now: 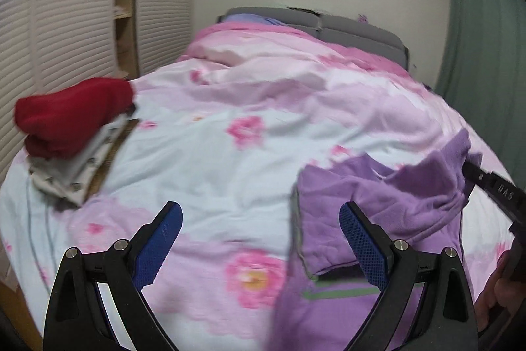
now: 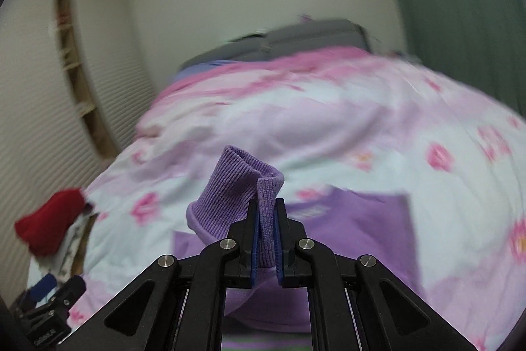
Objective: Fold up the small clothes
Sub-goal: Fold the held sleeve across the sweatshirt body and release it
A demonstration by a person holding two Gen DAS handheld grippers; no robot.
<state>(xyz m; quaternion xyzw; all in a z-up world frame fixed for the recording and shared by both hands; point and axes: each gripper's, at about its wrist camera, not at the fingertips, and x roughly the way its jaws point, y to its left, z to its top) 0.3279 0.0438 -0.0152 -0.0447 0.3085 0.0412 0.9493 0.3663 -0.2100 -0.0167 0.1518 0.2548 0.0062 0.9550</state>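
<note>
A purple small garment (image 1: 378,203) lies on the floral duvet at the right, one sleeve lifted. My right gripper (image 2: 266,203) is shut on its ribbed purple cuff (image 2: 236,183), which sticks up between the blue pads; the rest of the garment (image 2: 355,236) hangs below. In the left wrist view the right gripper (image 1: 493,186) shows at the right edge, pulling the sleeve up. My left gripper (image 1: 259,208) stands open over the duvet just left of the garment, nothing between its fingers. Its body also appears low left as the left gripper (image 2: 49,295) in the right wrist view.
A red garment (image 1: 72,114) tops a stack of folded clothes (image 1: 72,173) at the bed's left edge. The pink floral duvet (image 1: 246,94) covers the bed up to a grey headboard (image 1: 345,28). White slatted doors (image 1: 65,38) stand left, a green curtain (image 1: 483,55) right.
</note>
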